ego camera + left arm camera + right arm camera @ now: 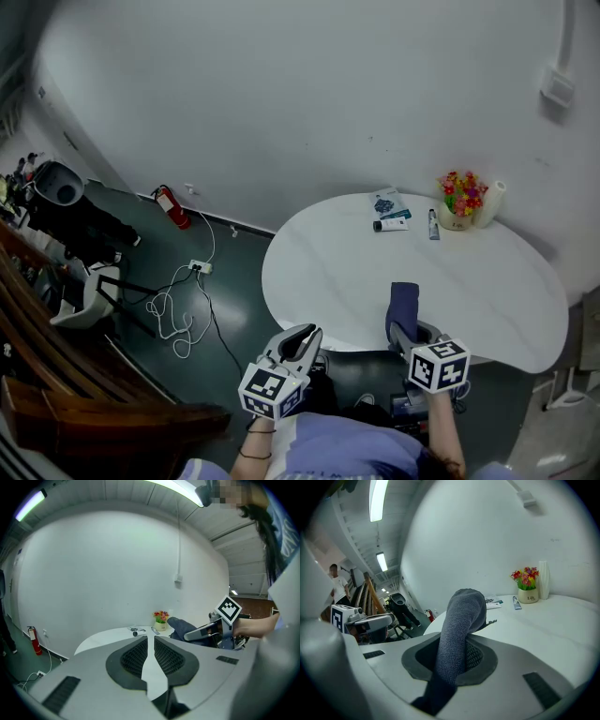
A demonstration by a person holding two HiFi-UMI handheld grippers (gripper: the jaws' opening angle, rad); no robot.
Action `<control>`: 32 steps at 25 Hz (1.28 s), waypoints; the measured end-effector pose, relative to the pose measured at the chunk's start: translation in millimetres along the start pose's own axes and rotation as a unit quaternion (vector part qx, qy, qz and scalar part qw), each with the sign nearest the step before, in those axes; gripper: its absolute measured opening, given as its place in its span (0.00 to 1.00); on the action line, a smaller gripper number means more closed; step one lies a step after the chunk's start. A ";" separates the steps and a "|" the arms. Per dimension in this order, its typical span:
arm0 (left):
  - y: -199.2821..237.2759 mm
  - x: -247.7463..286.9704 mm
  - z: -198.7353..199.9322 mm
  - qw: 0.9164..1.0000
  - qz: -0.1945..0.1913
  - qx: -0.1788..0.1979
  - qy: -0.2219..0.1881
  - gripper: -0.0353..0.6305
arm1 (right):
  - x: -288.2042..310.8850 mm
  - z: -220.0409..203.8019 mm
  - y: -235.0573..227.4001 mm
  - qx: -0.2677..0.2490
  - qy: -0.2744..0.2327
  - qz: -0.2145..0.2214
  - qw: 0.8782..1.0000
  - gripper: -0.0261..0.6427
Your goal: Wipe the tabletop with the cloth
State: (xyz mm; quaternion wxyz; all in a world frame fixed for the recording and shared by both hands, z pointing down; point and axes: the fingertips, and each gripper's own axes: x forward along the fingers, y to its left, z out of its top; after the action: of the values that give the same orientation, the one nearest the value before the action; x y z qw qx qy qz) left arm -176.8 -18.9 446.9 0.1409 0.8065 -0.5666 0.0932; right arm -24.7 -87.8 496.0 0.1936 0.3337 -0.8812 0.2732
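Observation:
A dark blue cloth (404,302) stands up over the near edge of the white oval table (487,291). My right gripper (405,336) is shut on its lower end. In the right gripper view the cloth (461,620) rises from between the pads of the right gripper (459,648) and folds over at the top, above the table (548,620). My left gripper (305,339) hovers off the table's front left edge. Its jaws are close together with nothing between them. From the left gripper (150,641) I see the cloth (180,626) and the right gripper (201,631) to the right.
At the table's far side stand a pot of flowers (458,202), a white paper roll (491,202), a tube (433,223) and a booklet (389,202). On the floor to the left lie white cables (187,309) and a fire extinguisher (171,206). A wooden railing (56,375) runs along the left.

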 end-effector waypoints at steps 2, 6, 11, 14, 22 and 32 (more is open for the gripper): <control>13.9 5.5 6.1 1.000 -0.003 0.002 -0.003 0.11 | 13.5 10.4 2.5 -0.006 0.000 -0.001 1.000 0.14; 48.6 13.3 13.6 1.000 -0.006 0.004 -0.001 0.11 | 48.5 32.7 13.2 -0.021 0.007 0.000 1.000 0.14; 104.7 17.9 16.7 1.000 -0.001 -0.001 0.001 0.11 | 112.5 65.4 36.5 -0.044 0.017 0.010 0.999 0.14; 136.7 19.7 15.2 1.000 -0.001 -0.006 0.003 0.11 | 157.6 82.6 51.6 -0.059 0.025 0.020 0.998 0.14; 210.2 14.9 -0.6 0.999 0.001 -0.027 0.022 0.11 | 287.1 98.5 107.3 -0.088 0.070 0.072 0.991 0.14; 245.3 21.9 -9.2 0.998 -0.030 -0.032 0.035 0.11 | 402.8 64.1 165.3 -0.062 0.129 0.115 0.983 0.14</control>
State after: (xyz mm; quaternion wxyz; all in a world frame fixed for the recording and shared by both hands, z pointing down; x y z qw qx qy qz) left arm -399.8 -113.4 492.1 0.1893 0.8142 -0.5399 0.0989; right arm -432.5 -217.4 598.9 0.2936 0.1794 -0.8964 0.2792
